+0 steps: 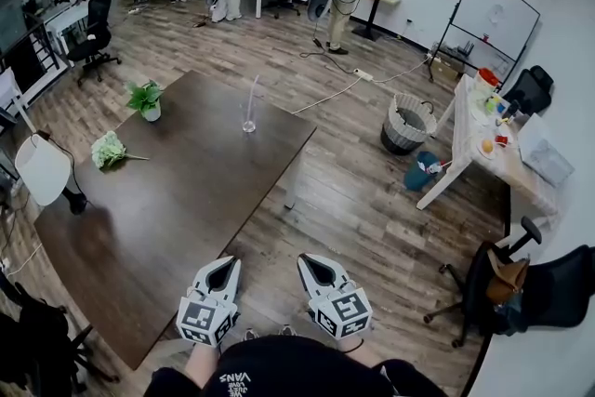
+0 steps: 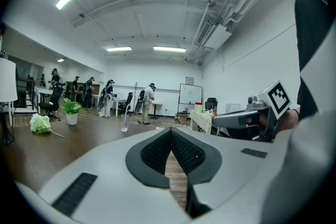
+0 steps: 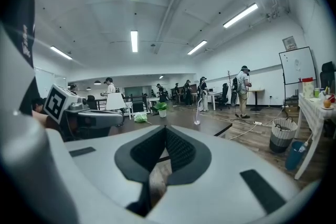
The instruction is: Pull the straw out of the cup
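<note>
A clear cup (image 1: 248,122) with a pale straw (image 1: 253,94) leaning in it stands at the far end of the dark table (image 1: 177,200). Both grippers hover near my body, well short of the cup and off the table's near corner. In the head view the left gripper (image 1: 226,265) and right gripper (image 1: 310,262) point forward side by side. The left gripper (image 2: 170,131) has its tips together and holds nothing; the cup (image 2: 125,123) is small and far ahead to its left. The right gripper (image 3: 165,128) is likewise shut and empty, with the cup (image 3: 197,119) far ahead.
A potted plant (image 1: 146,98) and a bunch of white flowers (image 1: 109,150) lie on the table's left side. A white chair (image 1: 42,167) stands at its left edge. A wicker basket (image 1: 407,123), a cluttered white table (image 1: 469,149) and a black office chair (image 1: 521,284) are on the right. Several people stand at the back.
</note>
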{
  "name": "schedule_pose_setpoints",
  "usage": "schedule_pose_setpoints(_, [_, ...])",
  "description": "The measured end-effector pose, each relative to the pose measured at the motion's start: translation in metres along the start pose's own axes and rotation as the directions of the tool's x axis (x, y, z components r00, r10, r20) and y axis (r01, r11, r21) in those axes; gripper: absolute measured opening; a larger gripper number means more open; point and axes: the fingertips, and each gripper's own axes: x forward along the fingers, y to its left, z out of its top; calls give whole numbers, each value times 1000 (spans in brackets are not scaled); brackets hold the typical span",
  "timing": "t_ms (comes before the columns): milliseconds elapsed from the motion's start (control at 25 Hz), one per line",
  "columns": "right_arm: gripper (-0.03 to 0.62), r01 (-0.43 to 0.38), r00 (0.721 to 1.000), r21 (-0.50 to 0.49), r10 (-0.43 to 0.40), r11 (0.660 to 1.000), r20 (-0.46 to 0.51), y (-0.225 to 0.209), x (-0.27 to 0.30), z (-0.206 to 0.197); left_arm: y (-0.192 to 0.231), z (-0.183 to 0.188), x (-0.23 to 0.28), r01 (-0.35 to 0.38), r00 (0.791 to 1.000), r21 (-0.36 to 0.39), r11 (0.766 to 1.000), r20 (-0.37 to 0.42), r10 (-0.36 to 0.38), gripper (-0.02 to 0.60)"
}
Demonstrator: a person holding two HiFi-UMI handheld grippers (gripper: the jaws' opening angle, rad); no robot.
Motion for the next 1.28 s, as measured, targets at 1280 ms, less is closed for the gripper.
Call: schedule_pose_setpoints(1280, [17, -49, 997, 23, 51, 999, -50, -81, 29, -15, 3, -12, 72, -79, 996, -44, 996, -46, 77, 12])
